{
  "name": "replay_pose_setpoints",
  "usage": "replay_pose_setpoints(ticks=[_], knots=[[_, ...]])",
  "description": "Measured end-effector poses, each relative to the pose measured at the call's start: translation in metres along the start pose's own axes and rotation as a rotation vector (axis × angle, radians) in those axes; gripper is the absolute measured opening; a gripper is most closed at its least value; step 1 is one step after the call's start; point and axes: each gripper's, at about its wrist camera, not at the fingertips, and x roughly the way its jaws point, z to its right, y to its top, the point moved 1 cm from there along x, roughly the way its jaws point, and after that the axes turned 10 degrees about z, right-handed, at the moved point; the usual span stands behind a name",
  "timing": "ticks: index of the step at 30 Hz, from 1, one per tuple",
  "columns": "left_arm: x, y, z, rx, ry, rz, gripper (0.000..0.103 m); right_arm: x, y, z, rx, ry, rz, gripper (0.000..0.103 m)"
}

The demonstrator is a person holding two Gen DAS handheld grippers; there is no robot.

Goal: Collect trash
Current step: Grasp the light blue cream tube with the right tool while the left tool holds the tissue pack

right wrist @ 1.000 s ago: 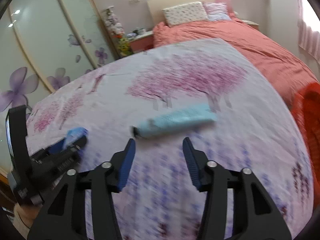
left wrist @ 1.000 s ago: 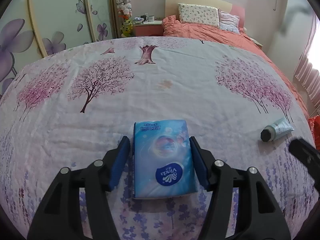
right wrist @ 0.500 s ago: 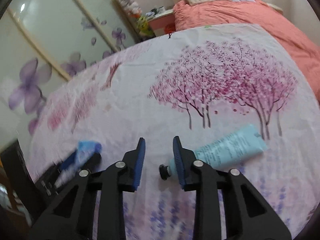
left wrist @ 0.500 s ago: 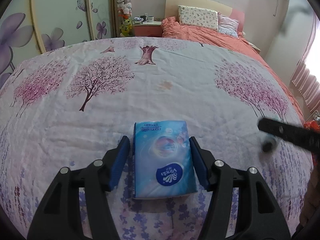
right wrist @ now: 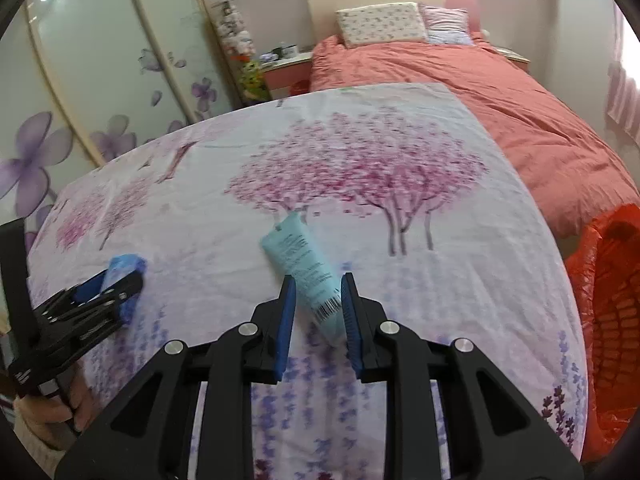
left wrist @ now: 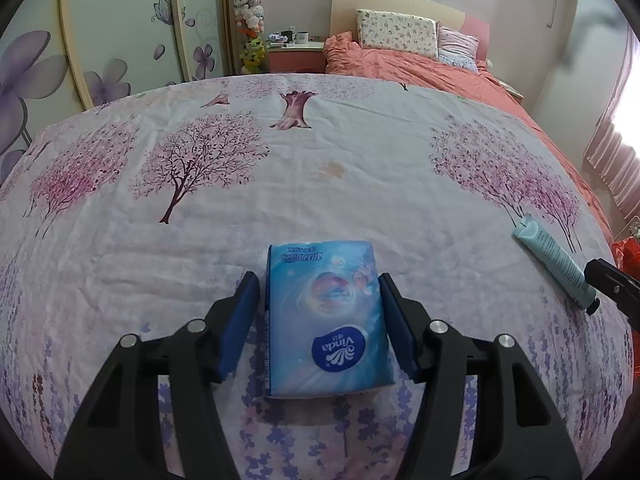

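The right gripper (right wrist: 318, 304) is closing on the blue tube (right wrist: 304, 266), which lies between its pads; they seem to touch it, though blur makes that hard to judge. The left gripper (left wrist: 320, 320) stands half open around a blue tissue pack (left wrist: 326, 320), narrow gaps showing on both sides. Both things lie on the tree-print bedspread (left wrist: 320, 152). A red-lined basket (right wrist: 612, 300) stands beside the bed.
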Motion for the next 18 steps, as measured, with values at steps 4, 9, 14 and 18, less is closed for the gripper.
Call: replay_pose_setpoints(ticks=[4,9,14,18], knots=[[0.0,0.0,0.0,0.001,0.001,0.0,0.059,0.005,-0.002,0.005,-0.01,0.0,-0.023,0.033],[0.0,0.0,0.0,0.006,0.005,-0.002,0.059,0.009,-0.007,0.003,-0.03,-0.008,-0.031,0.04],[0.0,0.0,0.001,0.011,0.01,-0.003,0.059,0.014,-0.012,-0.007,-0.087,-0.038,-0.025,0.04],[0.0,0.0,0.003,0.016,0.016,-0.005,0.06,0.017,-0.014,-0.01,-0.092,-0.061,-0.021,0.038]])
